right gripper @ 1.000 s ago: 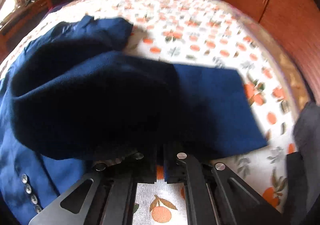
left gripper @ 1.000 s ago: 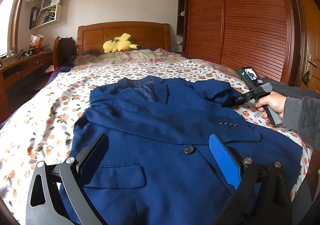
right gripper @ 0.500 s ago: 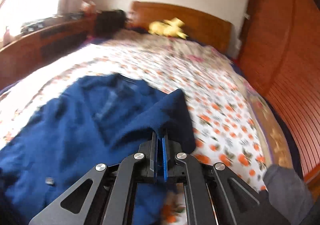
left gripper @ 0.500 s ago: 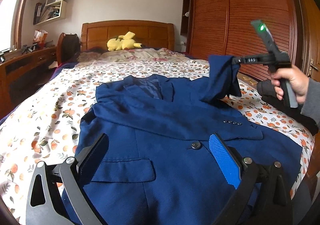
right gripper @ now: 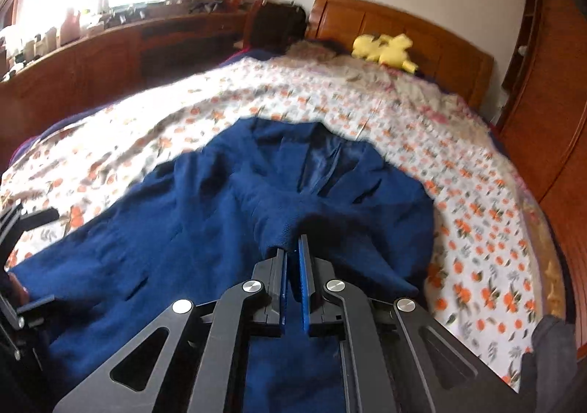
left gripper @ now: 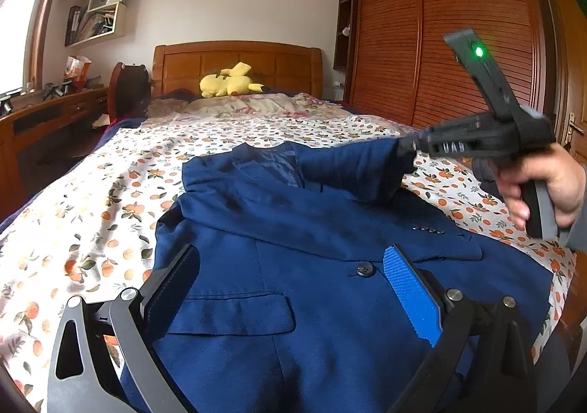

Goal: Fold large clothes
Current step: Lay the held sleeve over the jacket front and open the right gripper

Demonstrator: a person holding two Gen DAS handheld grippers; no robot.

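Note:
A navy blue suit jacket [left gripper: 293, 229] lies front up on the bed, collar toward the headboard; it also shows in the right wrist view [right gripper: 176, 222]. My right gripper [right gripper: 292, 247] is shut on the jacket's right sleeve [right gripper: 286, 225] and holds it up above the jacket's chest; the left wrist view shows that gripper [left gripper: 407, 150] with the sleeve [left gripper: 352, 170] hanging from it. My left gripper [left gripper: 290, 266] is open and empty, hovering over the jacket's lower front near a flap pocket [left gripper: 234, 314] and a button [left gripper: 364, 270].
The bed has an orange-print cover [left gripper: 91, 222] and a wooden headboard [left gripper: 238, 64]. A yellow plush toy [left gripper: 229, 82] lies by the pillows. A wooden wardrobe [left gripper: 440, 46] stands right of the bed, a desk [left gripper: 47, 115] left.
My right gripper lifted the sleeve off the bed's right side and carried it up and left over the jacket's chest. The left gripper stayed open, barely moving.

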